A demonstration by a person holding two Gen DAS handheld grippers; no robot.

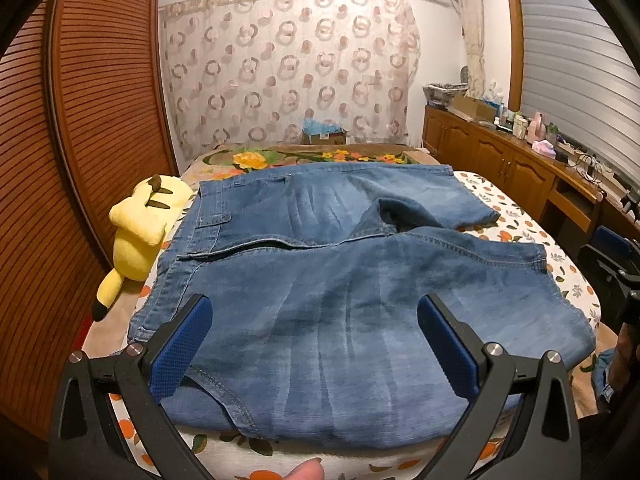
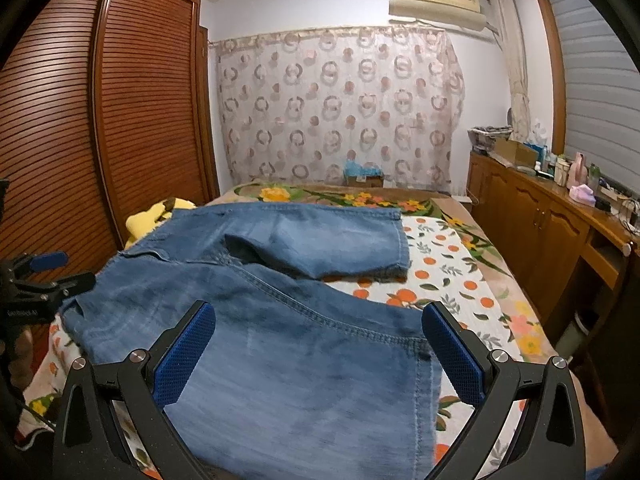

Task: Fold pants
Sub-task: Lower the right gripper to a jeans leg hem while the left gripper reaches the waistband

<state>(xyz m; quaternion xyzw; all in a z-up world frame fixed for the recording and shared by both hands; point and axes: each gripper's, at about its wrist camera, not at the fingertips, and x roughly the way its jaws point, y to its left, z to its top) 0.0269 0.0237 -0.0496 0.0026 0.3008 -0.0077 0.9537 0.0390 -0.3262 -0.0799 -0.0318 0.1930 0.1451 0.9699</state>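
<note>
Blue denim pants (image 1: 320, 264) lie spread flat on the bed, waistband to the left, two short legs reaching right. They also show in the right wrist view (image 2: 280, 320). My left gripper (image 1: 314, 308) is open and empty, hovering over the near leg by the waist end. My right gripper (image 2: 318, 316) is open and empty, over the near leg's hem end. The left gripper shows at the left edge of the right wrist view (image 2: 48, 268); the right gripper shows at the right edge of the left wrist view (image 1: 616, 268).
A yellow plush toy (image 1: 140, 224) lies beside the waistband at the bed's left side. The bed sheet (image 2: 452, 272) has an orange-fruit print. A slatted wooden wardrobe (image 2: 100, 120) stands left; a wooden cabinet (image 2: 540, 220) with clutter runs along the right.
</note>
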